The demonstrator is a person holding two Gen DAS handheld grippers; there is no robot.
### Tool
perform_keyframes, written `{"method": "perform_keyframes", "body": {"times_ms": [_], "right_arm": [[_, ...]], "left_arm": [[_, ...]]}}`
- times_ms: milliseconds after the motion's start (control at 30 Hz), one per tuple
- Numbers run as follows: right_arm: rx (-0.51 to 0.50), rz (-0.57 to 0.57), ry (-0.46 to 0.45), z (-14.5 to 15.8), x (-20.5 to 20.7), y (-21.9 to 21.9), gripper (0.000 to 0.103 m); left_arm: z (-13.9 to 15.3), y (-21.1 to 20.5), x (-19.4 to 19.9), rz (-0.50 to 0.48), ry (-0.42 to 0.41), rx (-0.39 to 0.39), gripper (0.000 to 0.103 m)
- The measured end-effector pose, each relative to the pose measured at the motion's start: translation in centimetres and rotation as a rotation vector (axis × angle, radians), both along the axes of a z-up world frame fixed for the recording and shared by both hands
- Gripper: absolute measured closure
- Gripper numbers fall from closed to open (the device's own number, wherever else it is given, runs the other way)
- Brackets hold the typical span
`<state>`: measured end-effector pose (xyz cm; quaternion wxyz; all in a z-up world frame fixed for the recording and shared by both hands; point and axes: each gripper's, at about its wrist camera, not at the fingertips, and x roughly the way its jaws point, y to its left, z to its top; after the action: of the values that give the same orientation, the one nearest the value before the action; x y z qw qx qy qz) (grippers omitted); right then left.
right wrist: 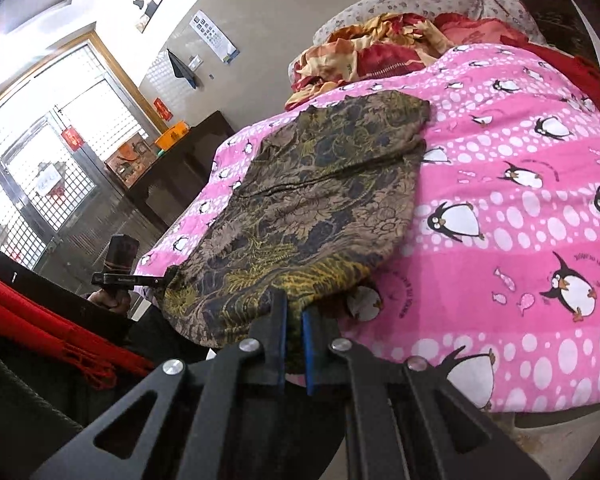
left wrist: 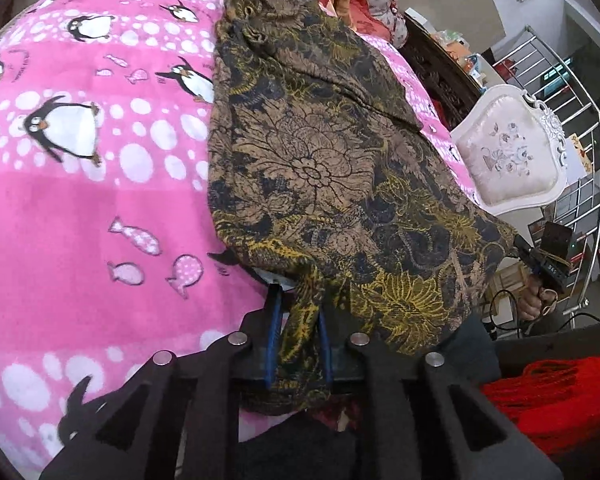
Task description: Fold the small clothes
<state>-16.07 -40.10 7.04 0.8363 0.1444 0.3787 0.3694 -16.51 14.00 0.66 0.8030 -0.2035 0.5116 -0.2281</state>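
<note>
A brown, black and yellow floral garment (left wrist: 320, 152) lies spread on the pink penguin blanket (left wrist: 80, 200), its near hem at the bed's front edge. My left gripper (left wrist: 298, 300) is shut on the hem's left corner, cloth bunched between the blue pads. My right gripper (right wrist: 295, 308) is shut on the hem's other corner of the garment (right wrist: 316, 200). Each gripper shows in the other's view: the right one (left wrist: 526, 248) at the far right, the left one (right wrist: 156, 280) at the far left. The blanket (right wrist: 520, 240) stretches right.
A red knitted cloth (left wrist: 552, 396) lies by the near edge. Pillows and a red-orange quilt (right wrist: 380, 48) pile at the bed's head. A white padded chair (left wrist: 508, 156) and metal railing stand beside the bed. A dark cabinet (right wrist: 180, 172) stands by the barred door.
</note>
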Motion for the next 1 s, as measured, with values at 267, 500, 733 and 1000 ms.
{"method": "perform_keyframes", "body": {"times_ms": [267, 500, 733, 1000], "right_arm": [[0.000, 0.018, -0.007, 0.3, 0.4, 0.0, 0.096], [-0.026, 0.028, 0.022, -0.1, 0.8, 0.7, 0.096], [-0.015, 0.017, 0.013, 0.3, 0.5, 0.9, 0.096], [0.008, 0.083, -0.079, 4.0, -1.9, 1.4, 0.098]], "left_arm": [[-0.1, 1.1, -2.7, -0.035, 0.032, -0.008, 0.103], [-0.6, 1.0, -2.4, -0.037, 0.028, -0.091, 0.096], [1.3, 1.0, -2.0, 0.004, -0.084, -0.057, 0.103], [8.6, 2.9, -4.2, -0.006, -0.325, -0.161, 0.103]]}}
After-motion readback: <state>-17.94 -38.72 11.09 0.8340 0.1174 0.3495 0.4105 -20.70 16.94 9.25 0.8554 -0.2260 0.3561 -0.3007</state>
